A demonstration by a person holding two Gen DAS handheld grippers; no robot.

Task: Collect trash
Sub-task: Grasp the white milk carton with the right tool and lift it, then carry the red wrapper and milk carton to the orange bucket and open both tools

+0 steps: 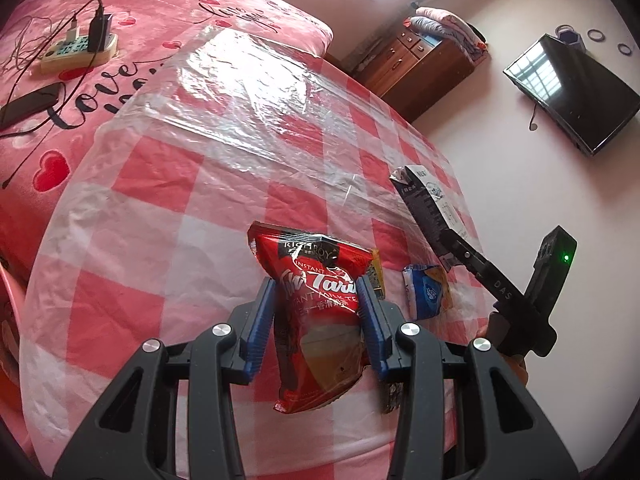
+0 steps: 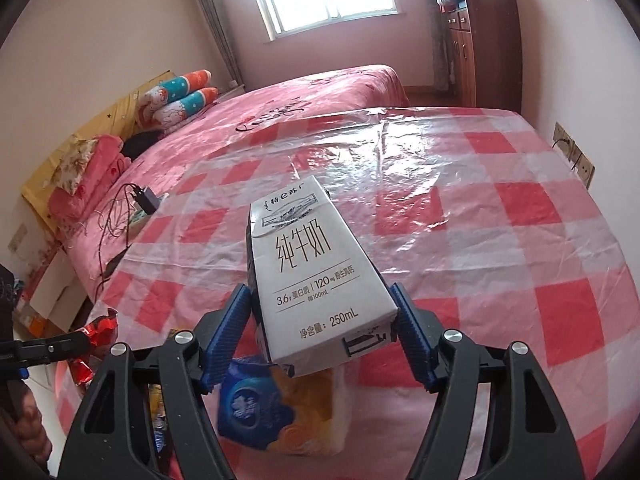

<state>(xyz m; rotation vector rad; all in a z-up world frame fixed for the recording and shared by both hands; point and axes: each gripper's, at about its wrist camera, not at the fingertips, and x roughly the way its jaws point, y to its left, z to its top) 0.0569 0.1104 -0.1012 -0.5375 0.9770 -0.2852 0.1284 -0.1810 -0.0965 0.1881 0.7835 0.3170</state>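
Observation:
A red instant milk tea packet [image 1: 320, 320] hangs clear of the checked tablecloth [image 1: 160, 184], with my left gripper [image 1: 316, 284] shut on its sides. My right gripper [image 2: 324, 292] is shut on a white 250 mL milk carton [image 2: 316, 272], held tilted above the table. That carton [image 1: 424, 204] also shows at the right of the left wrist view. A blue and orange packet [image 2: 276, 408] lies on the cloth just under the carton. In the left wrist view the blue and orange packet [image 1: 426, 290] lies right of the red one. A yellowish wrapper [image 1: 376, 276] peeks from behind the red packet.
Clear plastic sheeting covers the red and white cloth. A pink bed [image 2: 304, 100] adjoins the table, with a power strip [image 1: 80, 50], cables and a phone [image 1: 30, 106] on it. A wooden cabinet [image 1: 420, 64] and a wall television [image 1: 572, 96] stand beyond.

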